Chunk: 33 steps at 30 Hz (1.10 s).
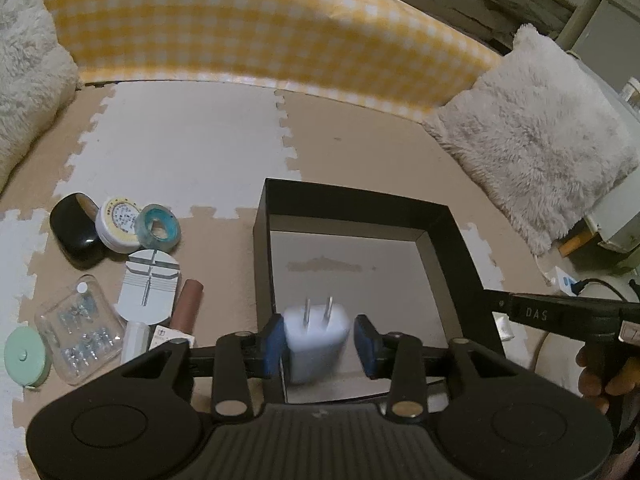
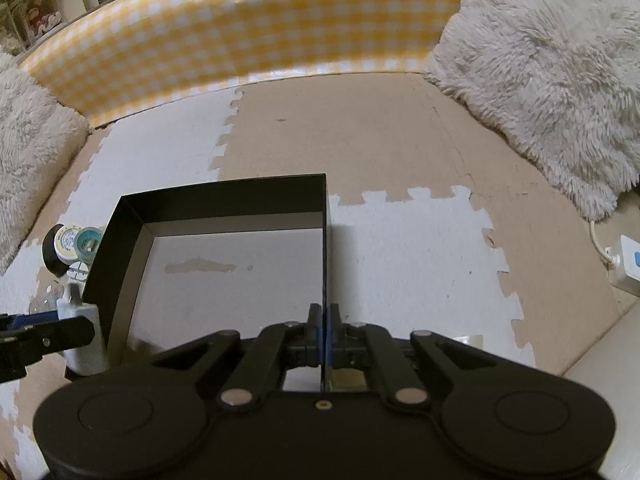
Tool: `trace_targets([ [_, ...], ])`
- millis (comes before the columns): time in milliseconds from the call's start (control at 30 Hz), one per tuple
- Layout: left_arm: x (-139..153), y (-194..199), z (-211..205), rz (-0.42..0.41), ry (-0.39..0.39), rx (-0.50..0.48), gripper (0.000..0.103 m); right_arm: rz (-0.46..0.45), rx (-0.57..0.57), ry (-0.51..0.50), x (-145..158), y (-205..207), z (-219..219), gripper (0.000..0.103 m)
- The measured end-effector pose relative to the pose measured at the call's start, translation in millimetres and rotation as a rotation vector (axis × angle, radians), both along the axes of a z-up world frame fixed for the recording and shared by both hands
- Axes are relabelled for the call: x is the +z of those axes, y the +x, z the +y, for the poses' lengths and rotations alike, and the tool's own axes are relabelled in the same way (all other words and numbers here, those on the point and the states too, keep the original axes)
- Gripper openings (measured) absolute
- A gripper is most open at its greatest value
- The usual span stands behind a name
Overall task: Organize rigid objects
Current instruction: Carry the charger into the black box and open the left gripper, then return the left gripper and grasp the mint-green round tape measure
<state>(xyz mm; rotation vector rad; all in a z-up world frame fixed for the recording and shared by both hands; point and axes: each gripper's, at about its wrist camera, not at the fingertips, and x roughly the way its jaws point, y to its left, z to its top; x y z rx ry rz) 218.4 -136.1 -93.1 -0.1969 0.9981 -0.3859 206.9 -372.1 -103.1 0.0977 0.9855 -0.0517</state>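
A black open box with a pale floor sits on the foam mat. My left gripper hangs over its near left corner with a white two-prong charger between the blue pads. The left pad touches the charger and a gap shows at the right pad, so the jaws stand open; the charger looks blurred. In the right wrist view, my right gripper is shut on the right wall of the box, and the charger shows at the box's left wall.
Left of the box lie a black oval case, a white round tin, a teal tape roll, a white disc tool, a clear screw case and a mint tape measure. Fluffy pillows and a yellow gingham bolster border the mat.
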Motion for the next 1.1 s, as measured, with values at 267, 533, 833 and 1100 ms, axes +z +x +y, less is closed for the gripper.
trace_targets([
  [267,-2,-6,-1,0.009,0.05,-0.038,0.073,0.005,0.0,0.005,0,0,0,0.003],
  [533,3,-17,-6,-0.019,0.094,-0.114,0.094,0.013,0.004,0.008,-1,-1,0,0.003],
  [833,6,-25,11,-0.055,0.172,-0.107,0.103,0.025,0.006,0.014,-2,-2,0,0.003],
  [1100,11,-12,66,-0.091,0.238,0.034,0.103,0.027,0.006,0.013,-2,-2,0,0.003],
])
